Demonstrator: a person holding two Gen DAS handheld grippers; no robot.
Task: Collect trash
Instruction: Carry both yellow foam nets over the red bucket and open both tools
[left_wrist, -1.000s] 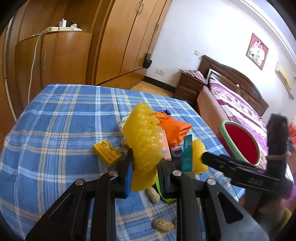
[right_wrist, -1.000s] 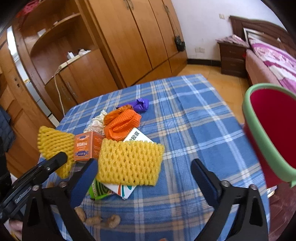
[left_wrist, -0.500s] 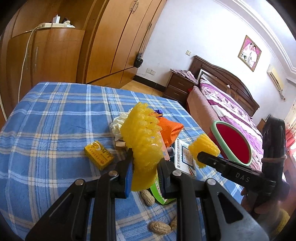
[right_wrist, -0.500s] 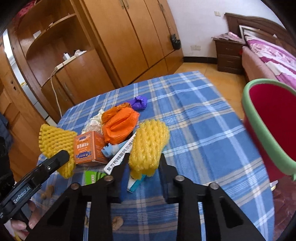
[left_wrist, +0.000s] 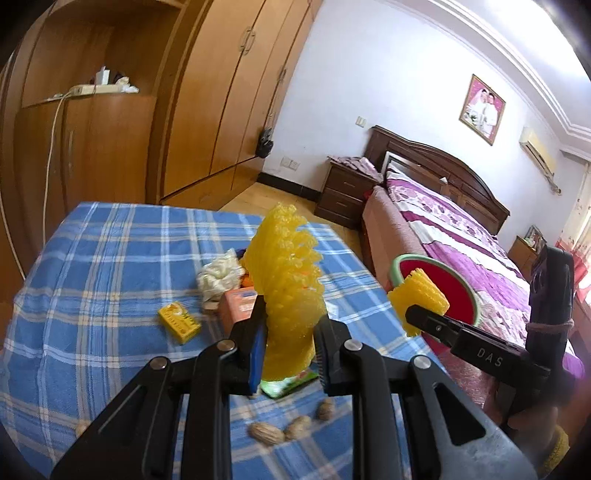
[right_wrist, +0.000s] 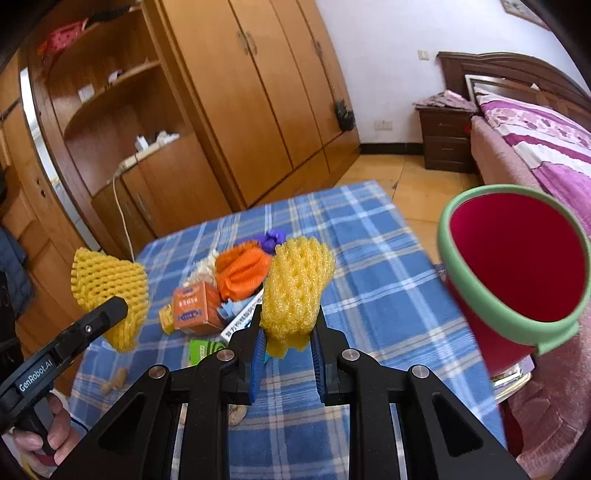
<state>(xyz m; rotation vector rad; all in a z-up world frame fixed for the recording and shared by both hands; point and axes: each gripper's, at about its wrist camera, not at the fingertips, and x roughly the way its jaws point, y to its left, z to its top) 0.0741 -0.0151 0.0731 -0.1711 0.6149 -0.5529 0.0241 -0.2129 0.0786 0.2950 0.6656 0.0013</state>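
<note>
1. Two yellow foam nets are in our grip, both held clear above the blue checked tablecloth.
2. Our left gripper pinches one yellow foam net.
3. Our right gripper is clamped on the second foam net.
4. We see the red bin with its green rim just beside the table's right edge.
5. An orange net, a small orange box and peanuts lie on the cloth.
</note>
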